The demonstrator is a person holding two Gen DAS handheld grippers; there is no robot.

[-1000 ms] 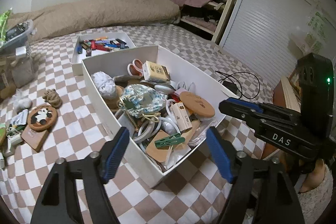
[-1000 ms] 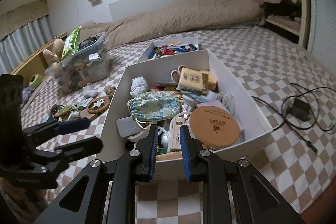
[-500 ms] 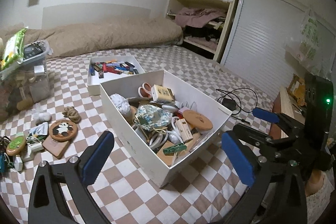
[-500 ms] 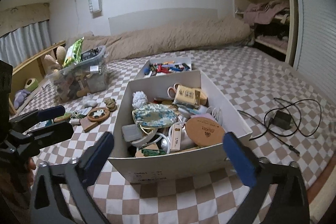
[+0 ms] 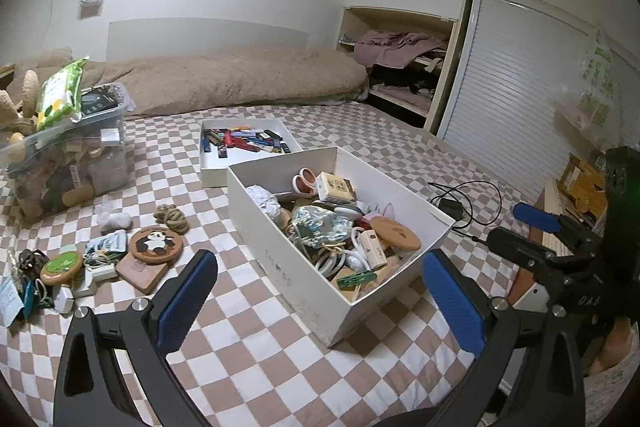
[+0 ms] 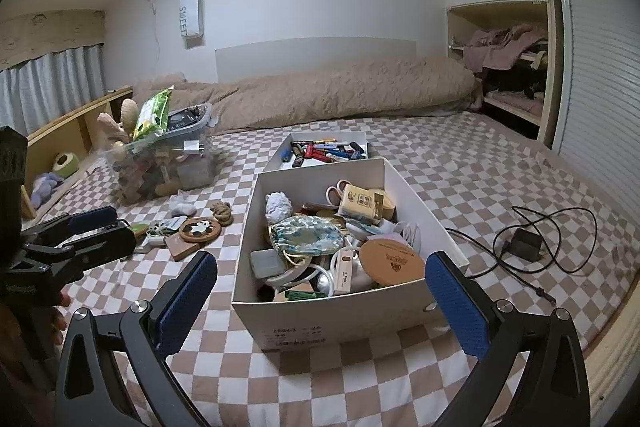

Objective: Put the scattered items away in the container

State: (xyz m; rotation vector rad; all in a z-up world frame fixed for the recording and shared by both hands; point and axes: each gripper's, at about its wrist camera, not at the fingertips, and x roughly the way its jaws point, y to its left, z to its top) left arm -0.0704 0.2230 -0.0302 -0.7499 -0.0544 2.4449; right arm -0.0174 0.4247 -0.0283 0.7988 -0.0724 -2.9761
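A white box (image 5: 280,251) (image 6: 400,183) full of small items stands on the checkered bed cover. A green clip (image 5: 356,278) (image 6: 299,295) lies in its near end. Scattered items lie left of it: a panda coaster (image 5: 156,245) (image 6: 200,229), a rope knot (image 5: 172,218), a green disc (image 5: 61,263). My left gripper (image 5: 320,287) is open and empty, held back above the box's near corner. My right gripper (image 6: 322,287) is open and empty, in front of the box's near wall. Each gripper shows in the other's view: the right (image 5: 536,227), the left (image 6: 96,227).
A smaller white tray (image 5: 208,167) of pens sits behind the box. A clear bin (image 5: 68,163) of toys stands at the left. A black charger and cable (image 6: 528,247) lie right of the box. A rolled beige duvet (image 6: 340,95) lies at the back.
Both grippers pulled back and up from the box. The right gripper went from shut to wide open. The left gripper opened wider.
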